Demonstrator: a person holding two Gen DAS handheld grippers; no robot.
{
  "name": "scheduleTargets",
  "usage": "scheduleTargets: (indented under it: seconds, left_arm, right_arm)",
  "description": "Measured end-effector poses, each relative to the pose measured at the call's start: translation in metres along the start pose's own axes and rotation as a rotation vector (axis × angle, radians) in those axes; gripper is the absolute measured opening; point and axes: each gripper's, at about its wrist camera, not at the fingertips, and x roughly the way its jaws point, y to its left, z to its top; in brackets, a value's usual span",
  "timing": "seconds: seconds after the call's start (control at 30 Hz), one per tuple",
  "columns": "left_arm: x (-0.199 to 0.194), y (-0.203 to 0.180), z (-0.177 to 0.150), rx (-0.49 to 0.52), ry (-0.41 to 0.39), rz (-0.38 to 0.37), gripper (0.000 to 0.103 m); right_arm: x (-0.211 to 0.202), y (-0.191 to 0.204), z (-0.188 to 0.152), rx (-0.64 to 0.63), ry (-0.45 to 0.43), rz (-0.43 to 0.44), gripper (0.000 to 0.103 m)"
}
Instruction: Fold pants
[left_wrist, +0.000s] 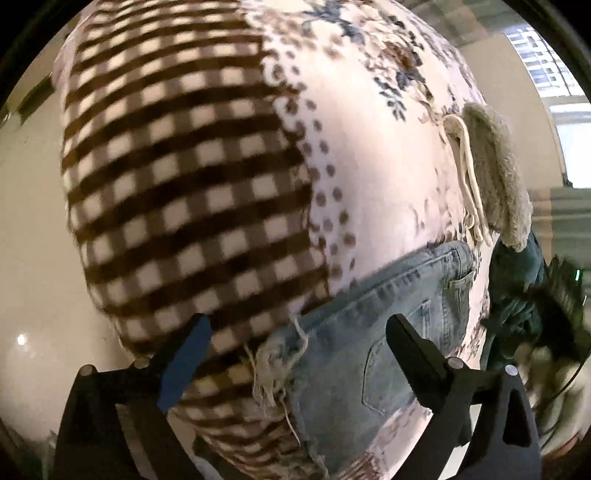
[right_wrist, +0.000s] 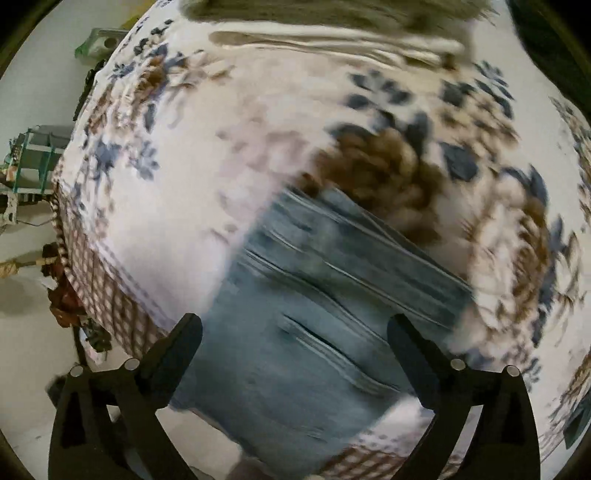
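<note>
Light-blue jeans (left_wrist: 373, 325) lie on a bed covered by a floral and brown-check blanket (left_wrist: 177, 177). In the left wrist view a frayed hem (left_wrist: 277, 365) sits between my fingers and a back pocket (left_wrist: 391, 373) shows. My left gripper (left_wrist: 299, 332) is open above the jeans and holds nothing. In the right wrist view the jeans (right_wrist: 314, 314) are motion-blurred below my right gripper (right_wrist: 295, 332), which is open and empty. The right hand's gripper (left_wrist: 546, 306) shows blurred at the right edge of the left view.
A folded cream and grey knit pile (left_wrist: 491, 177) lies on the bed beyond the jeans; it also shows at the top of the right view (right_wrist: 332, 22). A dark teal garment (left_wrist: 513, 273) lies beside it. The bed edge drops to pale floor (right_wrist: 33, 295) with clutter at the left.
</note>
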Motion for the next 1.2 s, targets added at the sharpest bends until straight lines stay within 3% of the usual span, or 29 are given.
scheduleTargets:
  seconds: [0.07, 0.27, 0.53, 0.73, 0.87, 1.0, 1.07, 1.2]
  left_arm:
    - [-0.001, 0.006, -0.014, -0.052, 0.011, -0.046, 0.097]
    - [-0.001, -0.008, -0.078, -0.232, 0.013, -0.086, 0.097]
    - [0.02, -0.053, -0.168, -0.427, 0.042, -0.156, 0.096]
    - [0.072, -0.051, -0.2, -0.654, 0.062, -0.229, 0.096]
    - [0.098, -0.031, -0.205, -0.809, -0.001, -0.304, 0.096]
    - [0.109, -0.006, -0.201, -0.924, -0.09, -0.321, 0.095]
    - [0.108, 0.004, -0.205, -0.997, -0.115, -0.348, 0.09]
    - [0.098, 0.013, -0.209, -1.051, -0.168, -0.339, 0.048]
  right_arm:
    - [0.001, -0.022, -0.013, 0.018, 0.003, 0.007, 0.102]
    - [0.023, -0.094, -0.037, 0.066, 0.06, 0.066, 0.102]
    - [0.042, -0.133, -0.046, -0.041, 0.119, 0.155, 0.102]
    - [0.047, -0.162, -0.046, -0.053, 0.155, 0.219, 0.102]
    - [0.057, -0.171, -0.036, -0.027, 0.168, 0.275, 0.102]
    - [0.07, -0.171, -0.022, 0.006, 0.165, 0.359, 0.102]
    - [0.079, -0.168, -0.014, 0.015, 0.159, 0.384, 0.102]
    - [0.092, -0.16, -0.004, 0.03, 0.122, 0.442, 0.101]
